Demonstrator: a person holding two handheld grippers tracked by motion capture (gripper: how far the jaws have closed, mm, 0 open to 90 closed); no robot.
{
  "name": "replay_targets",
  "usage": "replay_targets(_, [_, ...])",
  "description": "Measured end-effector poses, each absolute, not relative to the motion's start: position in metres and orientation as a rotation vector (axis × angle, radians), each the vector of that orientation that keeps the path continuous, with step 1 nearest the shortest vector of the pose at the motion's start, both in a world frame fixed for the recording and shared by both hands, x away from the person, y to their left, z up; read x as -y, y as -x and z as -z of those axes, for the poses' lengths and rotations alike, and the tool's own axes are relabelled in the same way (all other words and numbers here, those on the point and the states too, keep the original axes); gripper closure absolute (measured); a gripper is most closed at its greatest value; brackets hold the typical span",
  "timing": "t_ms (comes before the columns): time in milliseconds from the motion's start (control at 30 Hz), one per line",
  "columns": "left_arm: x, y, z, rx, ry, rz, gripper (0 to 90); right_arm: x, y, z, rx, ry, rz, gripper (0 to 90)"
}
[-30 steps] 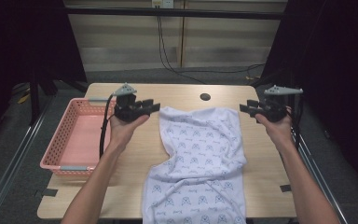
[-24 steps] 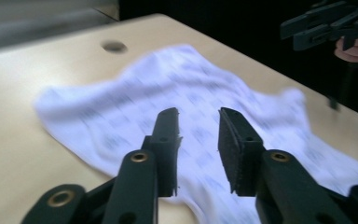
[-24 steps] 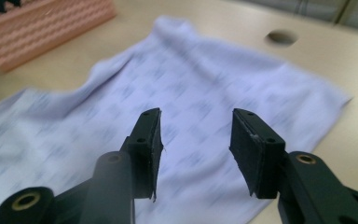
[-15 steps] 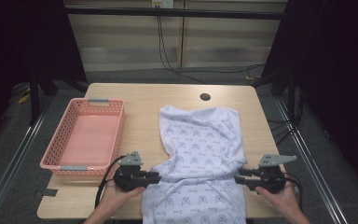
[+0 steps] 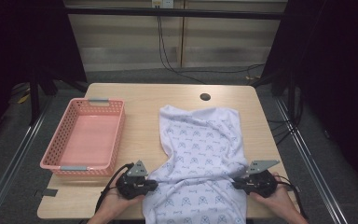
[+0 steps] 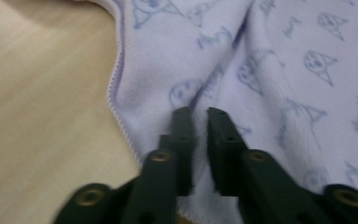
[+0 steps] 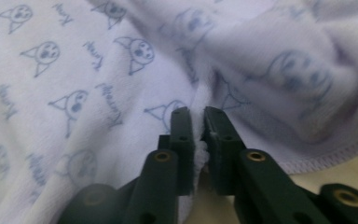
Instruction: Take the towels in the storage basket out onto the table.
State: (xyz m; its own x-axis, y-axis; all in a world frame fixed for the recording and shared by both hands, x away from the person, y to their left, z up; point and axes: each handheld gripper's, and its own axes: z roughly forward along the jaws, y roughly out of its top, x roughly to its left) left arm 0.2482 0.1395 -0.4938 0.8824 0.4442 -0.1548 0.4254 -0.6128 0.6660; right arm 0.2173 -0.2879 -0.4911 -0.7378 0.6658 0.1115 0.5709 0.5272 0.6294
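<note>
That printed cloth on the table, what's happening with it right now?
A person is working a white printed cloth spread over a wooden table. The left gripper has pinched its left edge and the right gripper its right edge, both near the table's front; each pair of fingers has just closed with fabric between them. A pink basket sits to the left, nothing in it.

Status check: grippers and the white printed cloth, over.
Left gripper and right gripper just closed, each pinching the white printed cloth at its sides. Pink plastic basket stands apart, left.
</note>
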Motion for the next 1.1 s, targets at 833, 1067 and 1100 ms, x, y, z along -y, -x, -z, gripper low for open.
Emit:
replay_targets(833, [-0.139,-0.263,0.468,-0.632,-2.214,0.079,64.9,0.294,-0.216,0.462,-2.541,-1.086,-1.188,57.2])
replay_targets(1067, [-0.119,-0.312,0.483,-0.701,-2.232,0.006,64.1,0.281,-0.257,0.473,-2.532,-1.12,-1.177,50.7])
replay_targets(1100, [-0.118,-0.315,0.485,-0.7,-2.223,-0.008,63.7,0.279,-0.263,0.477,-2.536,-1.127,-1.159,50.2])
